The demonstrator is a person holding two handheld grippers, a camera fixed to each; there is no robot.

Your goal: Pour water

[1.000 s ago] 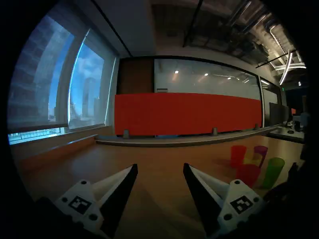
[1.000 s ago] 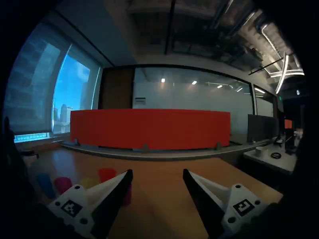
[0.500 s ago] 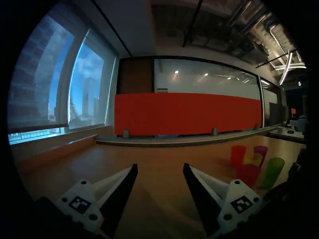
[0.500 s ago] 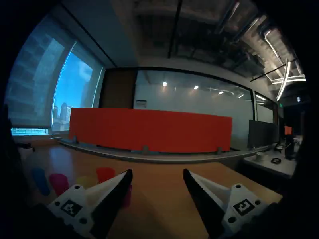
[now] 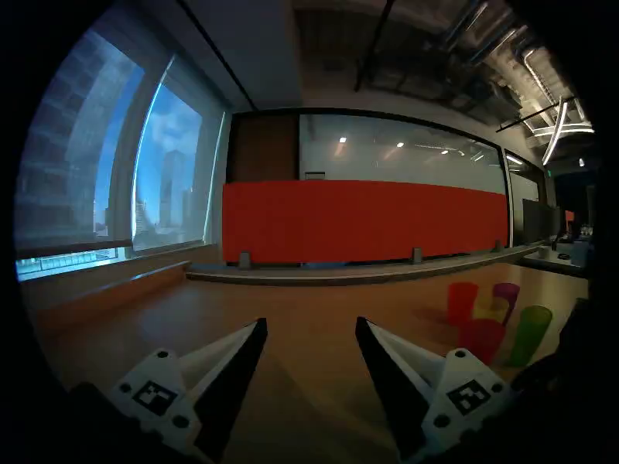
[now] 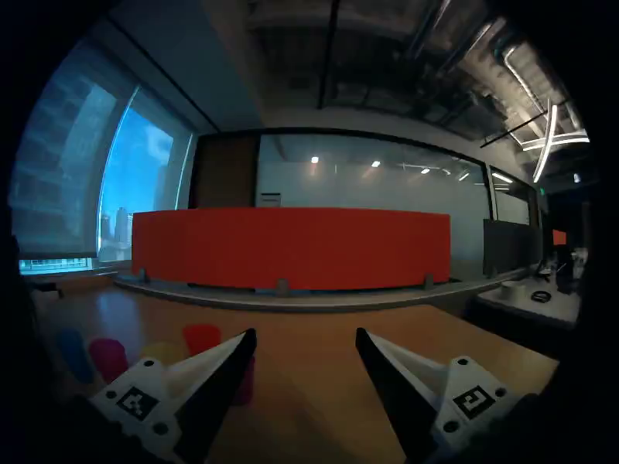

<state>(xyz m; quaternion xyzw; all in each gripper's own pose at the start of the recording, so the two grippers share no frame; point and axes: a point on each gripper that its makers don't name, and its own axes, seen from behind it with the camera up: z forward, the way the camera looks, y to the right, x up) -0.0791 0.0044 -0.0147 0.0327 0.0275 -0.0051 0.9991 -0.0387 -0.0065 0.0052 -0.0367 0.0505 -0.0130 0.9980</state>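
Several coloured plastic cups stand together on the wooden table. In the left gripper view they sit at the right: a red cup point(image 5: 462, 301), a purple cup point(image 5: 507, 297), a green cup point(image 5: 529, 333) and a darker red cup point(image 5: 481, 340). My left gripper point(image 5: 309, 340) is open, low over the table, left of them. In the right gripper view the cups are at the lower left: a blue cup point(image 6: 73, 354), a pink cup point(image 6: 108, 358), a red cup point(image 6: 201, 339). My right gripper point(image 6: 306, 344) is open with nothing between its fingers; its left finger point(image 6: 203, 379) hides part of the cluster.
A red divider panel point(image 5: 364, 220) runs along the table's far edge, with a glass wall behind it. Large windows point(image 5: 166, 182) stand at the left. A neighbouring desk point(image 6: 530, 298) with small items lies at the right. Bare wooden tabletop point(image 6: 309, 387) stretches ahead of both grippers.
The right gripper view has shifted slightly, with the cups drifting a little left and down in it. The left gripper has stayed still. Both stay open.
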